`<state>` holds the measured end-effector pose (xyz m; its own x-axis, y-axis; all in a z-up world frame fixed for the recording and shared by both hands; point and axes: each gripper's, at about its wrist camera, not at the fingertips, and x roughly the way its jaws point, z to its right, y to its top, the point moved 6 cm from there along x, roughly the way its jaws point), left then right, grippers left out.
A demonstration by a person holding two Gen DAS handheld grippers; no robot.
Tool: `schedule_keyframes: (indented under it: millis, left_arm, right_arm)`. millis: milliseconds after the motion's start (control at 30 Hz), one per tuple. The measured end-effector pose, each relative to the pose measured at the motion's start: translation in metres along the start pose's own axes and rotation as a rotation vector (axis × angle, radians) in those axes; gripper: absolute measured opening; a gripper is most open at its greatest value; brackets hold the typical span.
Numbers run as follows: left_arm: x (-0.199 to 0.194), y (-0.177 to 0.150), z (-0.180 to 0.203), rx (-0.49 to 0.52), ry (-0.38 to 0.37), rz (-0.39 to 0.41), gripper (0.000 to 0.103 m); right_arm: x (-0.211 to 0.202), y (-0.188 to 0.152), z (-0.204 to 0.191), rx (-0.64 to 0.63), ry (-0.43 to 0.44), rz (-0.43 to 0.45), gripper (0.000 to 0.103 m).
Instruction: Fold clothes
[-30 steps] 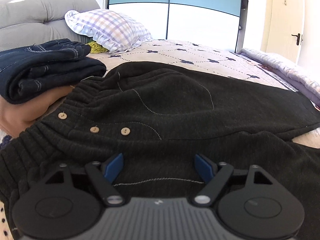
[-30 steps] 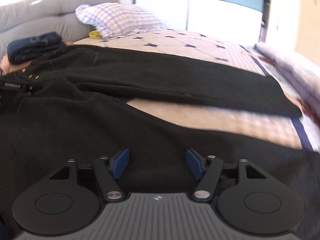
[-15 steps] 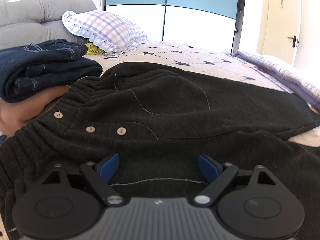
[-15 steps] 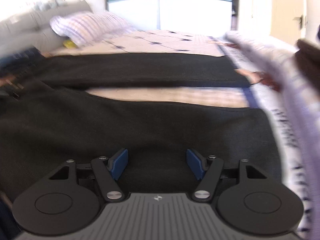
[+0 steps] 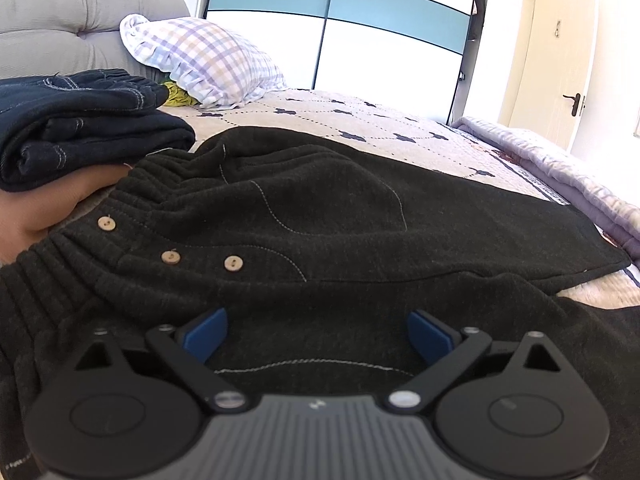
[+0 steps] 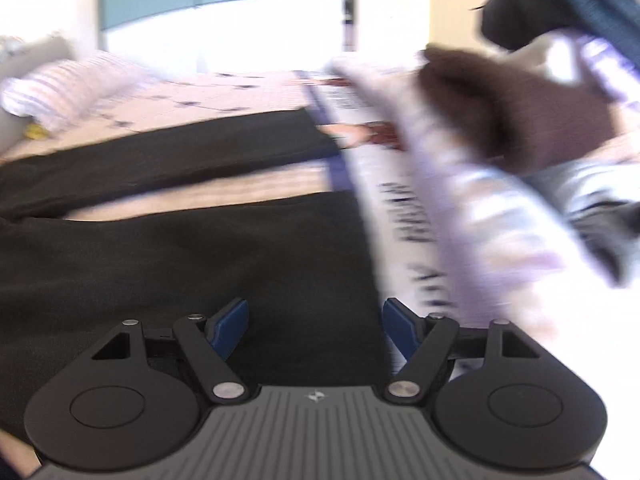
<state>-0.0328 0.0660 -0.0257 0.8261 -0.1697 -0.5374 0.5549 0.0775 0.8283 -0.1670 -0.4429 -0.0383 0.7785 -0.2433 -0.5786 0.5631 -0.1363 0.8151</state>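
Observation:
Dark charcoal trousers (image 5: pixel 320 216) lie spread flat on the bed, with an elastic waistband and three wooden buttons (image 5: pixel 234 263) at the left. My left gripper (image 5: pixel 316 334) is open and empty, low over the trousers near the waist. In the right wrist view the two legs (image 6: pixel 200 248) stretch leftward with bedspread showing between them. My right gripper (image 6: pixel 314 326) is open and empty, over the near leg's hem end. This view is motion-blurred.
A folded pile of dark denim (image 5: pixel 80 124) sits at the left on a tan garment. A checked pillow (image 5: pixel 200 60) and grey headboard (image 5: pixel 72 28) are behind. A rolled lilac quilt (image 6: pixel 460 200) with brown and dark clothes (image 6: pixel 512 108) lies along the right.
My right gripper has swept to the right along the near trouser leg to its hem end. My left gripper has opened a little wider and stayed near the waist.

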Motion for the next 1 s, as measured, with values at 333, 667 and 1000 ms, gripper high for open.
schedule_keyframes:
  millis: [333, 667, 1000]
  left_arm:
    - [0.0, 0.0, 0.002, 0.014, 0.011, -0.009, 0.098]
    - [-0.006, 0.003, -0.003, -0.034, -0.027, -0.003, 0.098]
    - [-0.038, 0.012, -0.016, -0.202, -0.102, -0.015, 0.098]
  right_arm:
    - [0.034, 0.064, 0.013, 0.046, 0.12, 0.07, 0.078]
    - [0.065, 0.075, -0.001, -0.018, 0.162, -0.025, 0.022]
    - [0.009, 0.109, 0.021, -0.003, 0.08, 0.075, 0.022]
